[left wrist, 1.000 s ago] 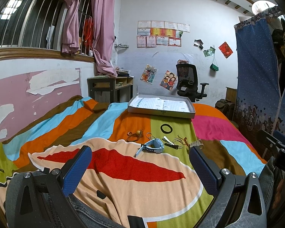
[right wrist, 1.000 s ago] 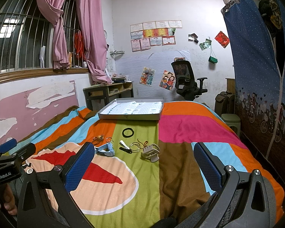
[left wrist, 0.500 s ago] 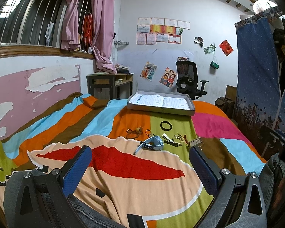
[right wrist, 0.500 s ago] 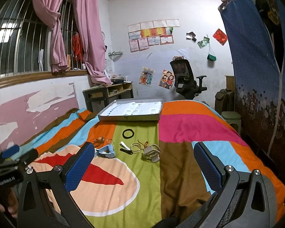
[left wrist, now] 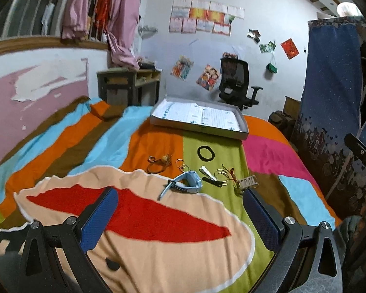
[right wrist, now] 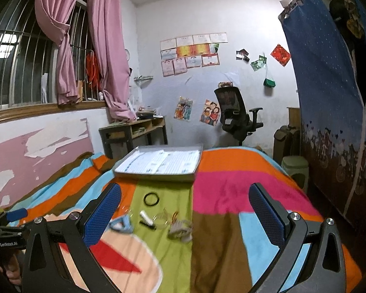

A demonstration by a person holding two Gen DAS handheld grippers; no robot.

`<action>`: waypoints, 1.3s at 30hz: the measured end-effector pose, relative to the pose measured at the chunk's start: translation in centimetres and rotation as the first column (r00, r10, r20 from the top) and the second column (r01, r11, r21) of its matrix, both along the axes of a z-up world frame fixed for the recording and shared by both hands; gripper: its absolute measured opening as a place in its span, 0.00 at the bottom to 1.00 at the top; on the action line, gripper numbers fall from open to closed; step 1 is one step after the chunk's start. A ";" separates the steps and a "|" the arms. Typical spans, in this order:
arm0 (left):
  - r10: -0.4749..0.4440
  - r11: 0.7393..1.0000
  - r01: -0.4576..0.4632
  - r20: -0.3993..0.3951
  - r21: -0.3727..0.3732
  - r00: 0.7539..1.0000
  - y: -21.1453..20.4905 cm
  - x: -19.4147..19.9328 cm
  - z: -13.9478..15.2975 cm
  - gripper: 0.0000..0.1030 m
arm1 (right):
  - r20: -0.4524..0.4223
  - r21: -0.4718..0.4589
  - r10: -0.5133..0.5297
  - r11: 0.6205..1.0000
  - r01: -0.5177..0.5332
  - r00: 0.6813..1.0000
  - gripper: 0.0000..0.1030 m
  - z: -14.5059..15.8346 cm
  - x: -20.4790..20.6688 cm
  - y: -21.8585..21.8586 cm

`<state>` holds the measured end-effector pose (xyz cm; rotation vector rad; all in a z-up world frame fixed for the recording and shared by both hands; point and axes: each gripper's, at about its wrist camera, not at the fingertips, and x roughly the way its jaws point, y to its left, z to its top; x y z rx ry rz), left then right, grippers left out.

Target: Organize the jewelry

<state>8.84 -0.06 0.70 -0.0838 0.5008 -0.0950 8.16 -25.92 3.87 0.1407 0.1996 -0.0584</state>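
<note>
Small jewelry pieces lie in a row on the striped bedspread: a gold bracelet, a light blue watch, a black-and-white hair clip, thin hoops, a beige claw clip and a black hair band. Behind them sits a shallow grey tray lined with white sheets. My left gripper hovers open just short of the watch. My right gripper is open above the bed, and the watch, the hair clip and the claw clip show blurred below it.
The bed fills the foreground, with a peeling pink wall on the left. A wooden desk and a black office chair stand beyond its far end. A blue curtain hangs on the right, a green stool below it.
My left gripper has dipped forward, closer to the jewelry. My right gripper has tilted upward, so the room's ceiling shows more and the jewelry sits lower in its view. Both stay open.
</note>
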 end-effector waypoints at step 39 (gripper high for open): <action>-0.209 0.969 0.245 -0.405 0.038 0.890 -4.2 22.8 -12.2 0.65 | -0.697 0.246 0.283 0.957 -0.151 0.659 0.71 -19.9 26.3 2.7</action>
